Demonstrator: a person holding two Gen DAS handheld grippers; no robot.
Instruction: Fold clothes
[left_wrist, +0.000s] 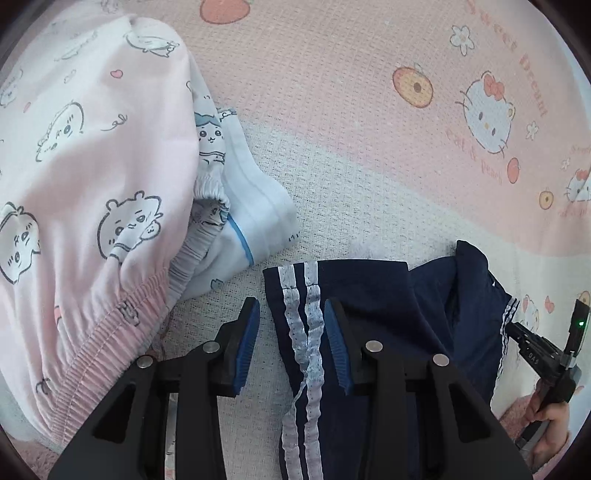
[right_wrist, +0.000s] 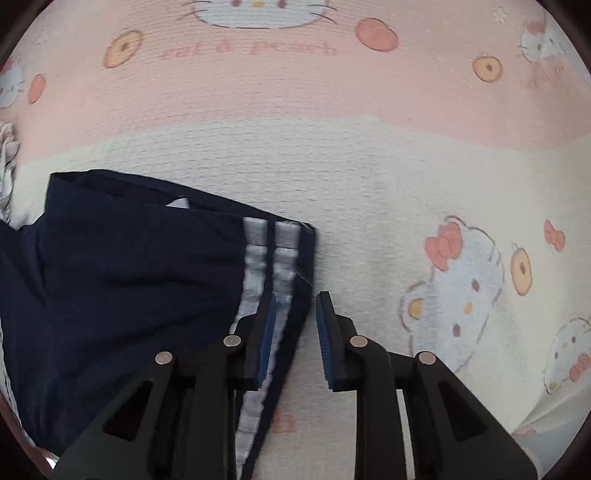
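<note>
Left wrist view, item one: navy garment (left_wrist: 369, 332) with two white side stripes, lying partly flattened on a pink-and-cream cartoon-print blanket (left_wrist: 369, 129). Its striped edge (left_wrist: 301, 332) runs straight up between the fingers of the left gripper (left_wrist: 291, 347), which stand apart, one on each side of the stripes; neither pad can be seen pressing the cloth, so no grip is judged here

Item two: pink printed garment (left_wrist: 85, 177), apparently already folded, resting just beyond and to the left of the left fingers. A pale blue printed garment (left_wrist: 240, 206) lies tucked beside and partly under it. Judged as finished pieces set aside

Item three: right gripper (left_wrist: 532, 343) with a hand (left_wrist: 550, 417) on its handle, visible at the far right edge of the navy garment

Right wrist view, item four: the same navy garment (right_wrist: 129, 280), its other striped edge (right_wrist: 273, 258) lying under and between the fingers of the right gripper (right_wrist: 295, 332). These fingers stand narrowly apart; the left one overlaps the stripes, the right one sits just off the hem over bare blanket (right_wrist: 369, 184). Picture is blurred, so contact cannot be confirmed

Progress, judged: two pieces look done; the navy one remains, with both side edges lined up for a pinch and its fold not yet made
</note>
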